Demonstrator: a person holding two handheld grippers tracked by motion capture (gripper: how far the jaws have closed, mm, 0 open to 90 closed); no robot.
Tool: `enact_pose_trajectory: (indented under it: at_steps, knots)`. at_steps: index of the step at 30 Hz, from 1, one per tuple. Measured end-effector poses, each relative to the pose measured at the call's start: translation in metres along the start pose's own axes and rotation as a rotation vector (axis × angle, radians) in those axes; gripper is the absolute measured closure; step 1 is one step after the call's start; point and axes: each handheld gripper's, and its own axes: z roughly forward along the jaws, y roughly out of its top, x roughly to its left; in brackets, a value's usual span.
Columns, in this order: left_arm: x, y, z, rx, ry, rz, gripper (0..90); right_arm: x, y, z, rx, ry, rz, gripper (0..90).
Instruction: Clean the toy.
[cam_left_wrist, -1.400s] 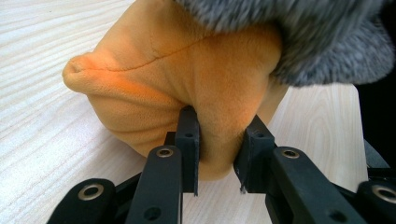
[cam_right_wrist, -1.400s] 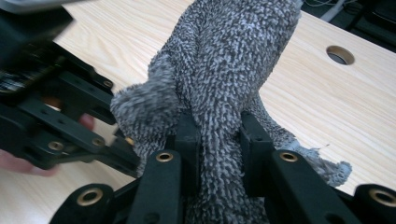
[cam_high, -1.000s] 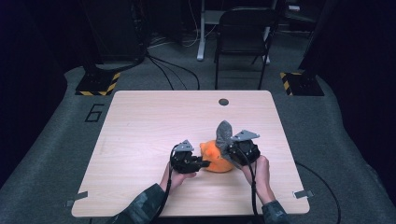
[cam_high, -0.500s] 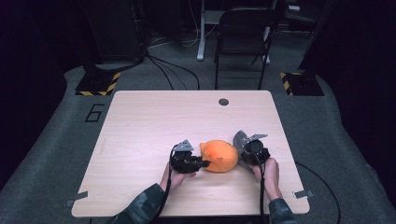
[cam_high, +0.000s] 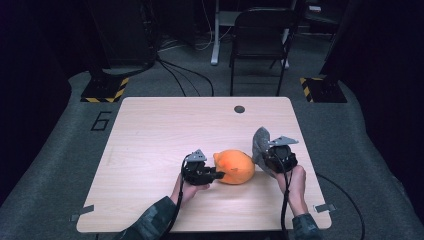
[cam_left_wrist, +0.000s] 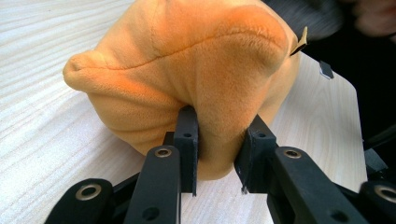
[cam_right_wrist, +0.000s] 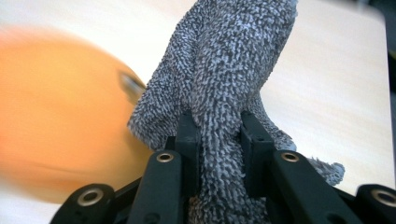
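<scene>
An orange plush cover (cam_high: 235, 166) lies on the wooden table (cam_high: 165, 125), near its front middle. My left gripper (cam_high: 216, 175) is shut on a fold at the cover's left side; in the left gripper view the two pads (cam_left_wrist: 187, 135) pinch the orange plush cover (cam_left_wrist: 187, 60). To the right of it, my right gripper (cam_high: 265, 161) is shut on a grey knobbly cloth piece (cam_high: 260, 142) that stands up from the jaws. In the right gripper view the grey cloth piece (cam_right_wrist: 233, 60) is squeezed between the pads (cam_right_wrist: 187, 140), and the orange cover (cam_right_wrist: 51, 116) is a blur at the left.
A small dark round hole cap (cam_high: 239, 109) sits near the table's far edge. A black chair (cam_high: 260, 40) stands beyond the table, and yellow-and-black floor markers (cam_high: 105, 90) lie at the far corners. Cables run across the grey floor.
My right gripper has pulled the grey cloth piece out to the right, away from the orange cover it rested against. The left gripper and the cover have kept still.
</scene>
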Motion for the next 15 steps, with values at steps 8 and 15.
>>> enact_pose_trajectory:
  at_steps: [8,15]
  knots:
    - [0.0,-0.001,0.0,0.005,0.008,-0.002,71.8,0.05,0.012,-0.002,0.017,0.113,-0.127,73.6]
    - [-0.001,-0.001,0.001,0.014,0.021,0.013,65.6,0.047,0.002,0.016,0.035,0.117,-0.107,74.2]
